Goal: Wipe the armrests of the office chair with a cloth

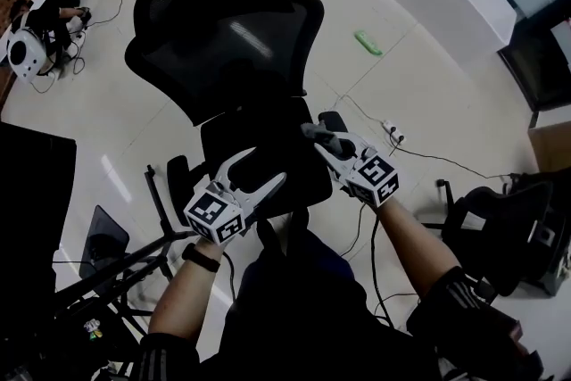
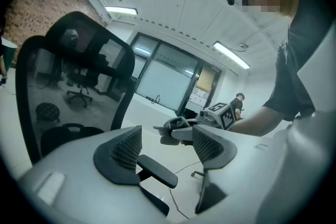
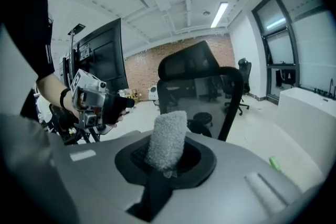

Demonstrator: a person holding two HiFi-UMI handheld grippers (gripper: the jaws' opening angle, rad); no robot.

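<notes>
Ok so L to R: the left armrest [image 1: 178,178] sticks out at the seat's left edge. Your left claw [image 1: 259,171] hangs just inboard of it, over the seat's front-left part. Its jaws are spread wide w/ nothing pinched btw them.

The office chair [image 1: 223,40] stands on the floor facing you, mesh back upright behind the seat.

Then your right claw [image 1: 319,136]: jaws pressed tight on a grey fuzzy cloth [image 3: 167,136], which pokes up out of them as a bunched roll. The cloth is up by the seat's right edge, over the right armrest [image 1: 335,119]. In the left gripper view it looks held a bit above the pad, not touching, tho I can't be 100% sure.

Further right on the floor there's a small green thing [image 1: 368,43] and a power strip [image 1: 393,133].
</notes>
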